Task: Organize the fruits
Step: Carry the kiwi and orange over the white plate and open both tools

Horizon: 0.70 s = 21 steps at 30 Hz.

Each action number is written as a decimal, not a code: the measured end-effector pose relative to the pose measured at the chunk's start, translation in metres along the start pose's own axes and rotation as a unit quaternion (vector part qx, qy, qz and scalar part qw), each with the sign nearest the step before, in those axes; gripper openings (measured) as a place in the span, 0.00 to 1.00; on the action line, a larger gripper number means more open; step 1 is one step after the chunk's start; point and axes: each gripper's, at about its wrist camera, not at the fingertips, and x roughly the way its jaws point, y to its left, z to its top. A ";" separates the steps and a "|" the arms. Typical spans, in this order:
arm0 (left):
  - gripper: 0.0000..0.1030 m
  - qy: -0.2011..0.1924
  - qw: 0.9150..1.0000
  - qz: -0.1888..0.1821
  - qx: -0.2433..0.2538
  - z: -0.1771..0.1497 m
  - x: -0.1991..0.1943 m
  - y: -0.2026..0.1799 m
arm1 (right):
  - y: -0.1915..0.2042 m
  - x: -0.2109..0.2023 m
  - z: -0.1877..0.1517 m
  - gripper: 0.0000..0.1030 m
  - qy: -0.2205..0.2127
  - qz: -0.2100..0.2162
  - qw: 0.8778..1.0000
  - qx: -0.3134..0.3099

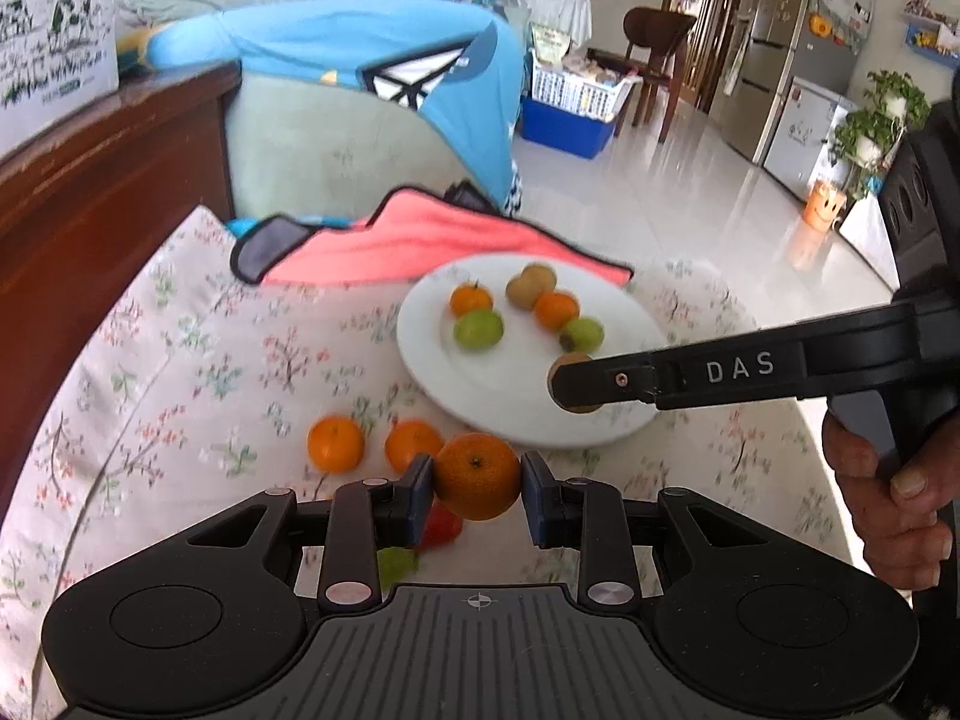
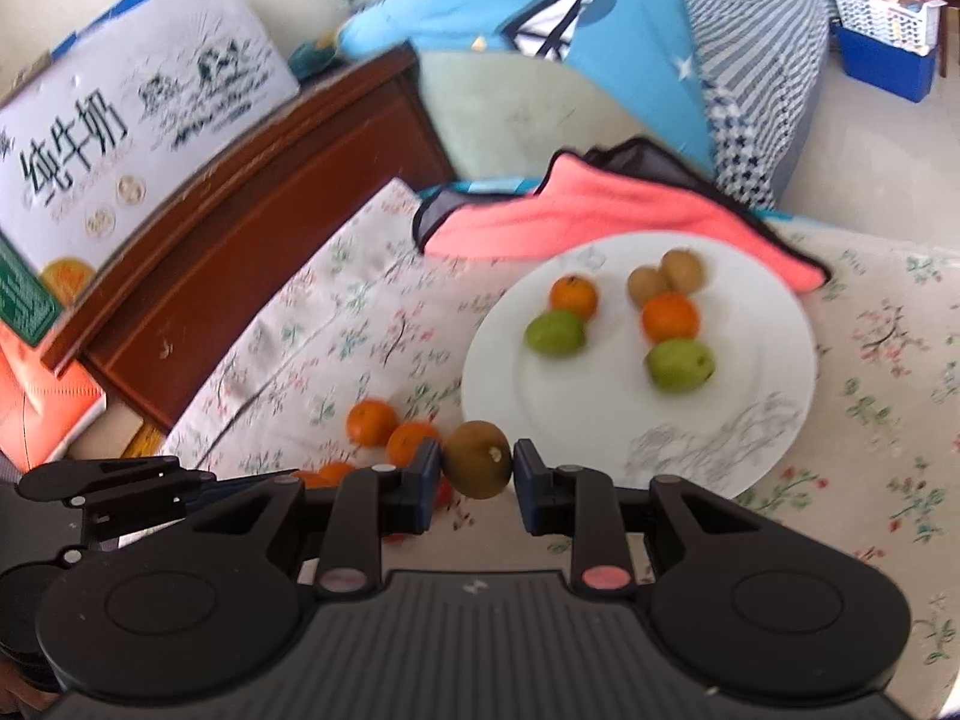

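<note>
A white plate [image 1: 438, 360] lies on the floral cloth and holds oranges, green fruits and brown kiwis; it also shows in the right wrist view [image 2: 774, 372]. My left gripper [image 1: 477, 477] is shut on an orange [image 1: 477, 476] and holds it above the cloth in front of the plate. My right gripper [image 2: 478, 468] is shut on a brown kiwi [image 2: 478, 468]; in the left wrist view it [image 1: 573, 383] reaches in from the right over the plate's near rim. Two loose oranges [image 1: 336, 444] lie on the cloth to the left.
A pink cloth [image 1: 420, 246] lies behind the plate. A red and a green fruit [image 1: 396, 564] lie on the cloth under my left gripper. A wooden cabinet [image 2: 252, 228] with a milk carton box [image 2: 132, 120] stands at the left. A blue-covered chair [image 1: 360, 108] is behind.
</note>
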 end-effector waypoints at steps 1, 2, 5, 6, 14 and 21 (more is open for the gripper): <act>0.28 -0.004 1.000 0.000 -0.002 0.003 -0.001 -0.001 | -0.002 -0.003 0.002 0.26 -0.006 0.000 1.000 0.002; 0.28 -0.008 1.000 -0.001 -0.003 0.006 -0.001 -0.001 | -0.004 -0.007 0.004 0.26 -0.012 -0.001 1.000 0.005; 0.28 -0.019 1.000 -0.004 -0.003 0.016 -0.001 -0.005 | -0.011 -0.017 0.012 0.26 -0.031 -0.005 0.999 0.012; 0.28 -0.022 1.000 -0.004 -0.003 0.020 -0.001 -0.006 | -0.014 -0.020 0.014 0.26 -0.036 -0.007 0.999 0.015; 0.28 -0.020 1.000 -0.001 -0.005 0.041 0.023 -0.011 | -0.054 -0.038 0.032 0.26 -0.077 -0.051 0.994 0.059; 0.28 0.003 1.000 -0.002 -0.021 0.046 0.055 -0.013 | -0.079 -0.028 0.032 0.26 -0.068 -0.079 0.990 0.093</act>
